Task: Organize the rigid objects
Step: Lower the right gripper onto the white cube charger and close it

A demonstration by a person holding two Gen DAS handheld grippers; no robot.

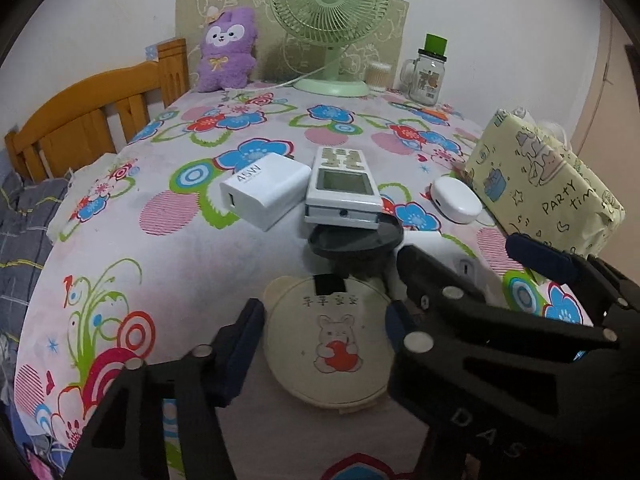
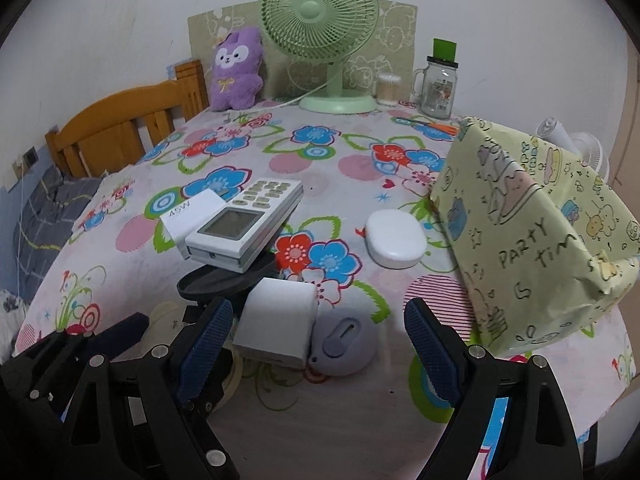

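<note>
Meanwhile, we see our left gripper (image 1: 324,344) closed around a round compact (image 1: 328,340); our right gripper (image 2: 316,344) gapes empty before a white box (image 2: 276,328).

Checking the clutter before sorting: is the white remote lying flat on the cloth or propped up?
Propped up. The white remote has its near end resting on the rim of the dark round dish, lifted off the flowered cloth.

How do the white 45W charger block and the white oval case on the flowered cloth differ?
The 45W charger block is boxy with flat faces and printed lettering; the oval case is rounded, smooth and unprinted. The charger sits right against the remote control; the case lies apart from it, beside the wrapped box. The charger shows a port in its end face; the case shows only a small slot. Both are white, rigid and rest on the cloth.
</note>
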